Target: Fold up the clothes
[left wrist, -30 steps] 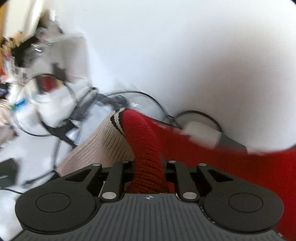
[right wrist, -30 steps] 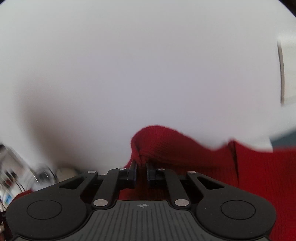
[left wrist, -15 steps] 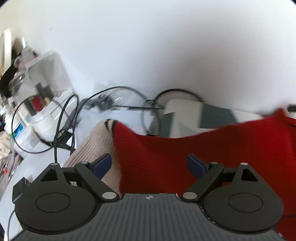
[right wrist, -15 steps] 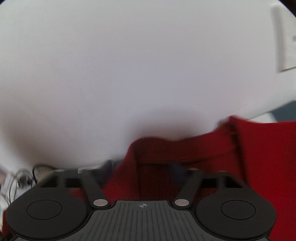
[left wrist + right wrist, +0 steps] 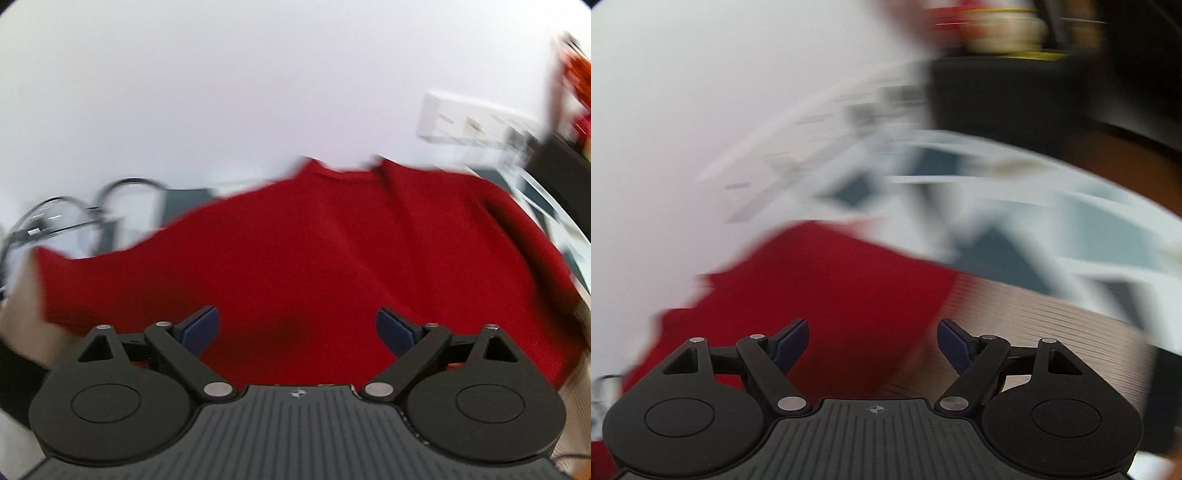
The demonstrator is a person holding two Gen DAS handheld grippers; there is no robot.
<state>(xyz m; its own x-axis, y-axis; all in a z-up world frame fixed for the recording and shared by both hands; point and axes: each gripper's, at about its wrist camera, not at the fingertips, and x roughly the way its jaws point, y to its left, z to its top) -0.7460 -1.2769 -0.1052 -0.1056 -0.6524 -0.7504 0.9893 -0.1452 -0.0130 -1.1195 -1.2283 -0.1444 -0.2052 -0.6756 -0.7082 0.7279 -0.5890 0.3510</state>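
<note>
**Both grippers spread wide over a red knit garment**

In the left wrist view the left gripper [image 5: 297, 328] has its jaws splayed apart, the blue pads [image 5: 201, 328] far to either side with nothing between them. The right gripper [image 5: 873, 339] stands the same way: jaws released, empty.

Just beyond the left gripper's jaws, filling the middle of the frame, lies the red sweater [image 5: 314, 251], spread broadly with what looks like a neckline notch at its upper edge and a crease running down right of centre. A beige knit part [image 5: 22, 306] shows at the left edge of the frame (a sleeve end or cuff, probably, though blur makes that uncertain). From the right wrist the same red sweater [image 5: 820, 288] fills the lower left, with beige ribbed knit [image 5: 1015, 325] beside it at lower right. Beyond lie a pale table surface [image 5: 258, 92], dark cables [image 5: 74, 214] at mid left, and a blue-and-white patterned cloth [image 5: 997, 221] on the right.

Judged from this, the garment rests flat with neither gripper on it, which fits a pause between folds. The right view is heavily smeared, so that gripper appears to be swinging. A further fold would call for picking an edge or corner cleanly, pinching only the intended layers of thick knit.
</note>
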